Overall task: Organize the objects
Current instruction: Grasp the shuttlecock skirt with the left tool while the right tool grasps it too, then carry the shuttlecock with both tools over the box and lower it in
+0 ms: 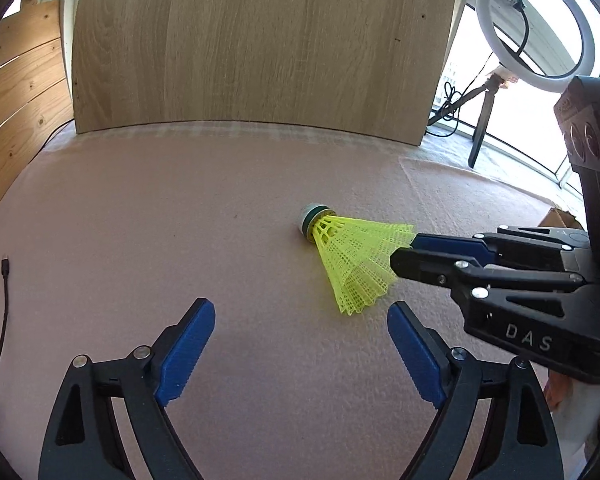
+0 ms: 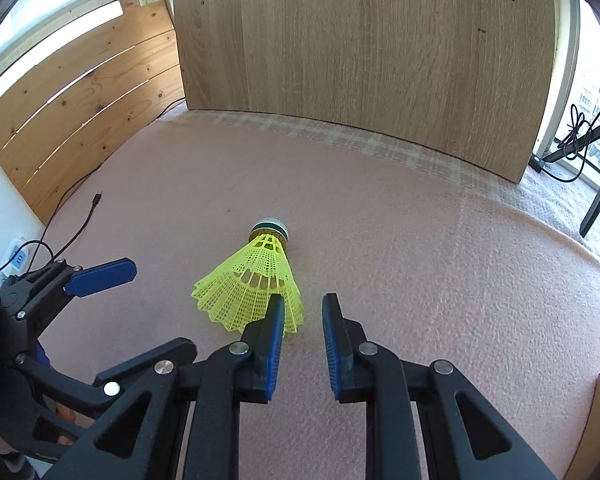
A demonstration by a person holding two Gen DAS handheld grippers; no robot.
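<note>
pink felt-like cloth (image 1: 148, 216) covers the work surface, with one pale oak board (image 1: 260, 44) standing upright at its far edge and one slatted pine panel (image 1: 16, 96) leaning at the left. one yellow shuttlecock (image 1: 352, 258) lies on its side near the middle of the cloth, its single cork head (image 1: 312, 218) pointing toward the oak board and its mesh skirt flared toward the grippers. two grippers are in view. the left gripper (image 1: 300, 320) hovers over the cloth with its two blue pads spread wide and nothing between them; the shuttlecock's skirt lies just beyond its right pad. the right gripper (image 2: 302, 312) has its two pads drawn narrow with a gap left between them, empty; its left pad overlaps the skirt's rim in view, but whether it touches cannot be told. one black cable (image 1: 2, 312) with a plug end trails along the cloth's left side. one white ring light (image 1: 536, 24) on a tripod stands at the far right by the window.
</note>
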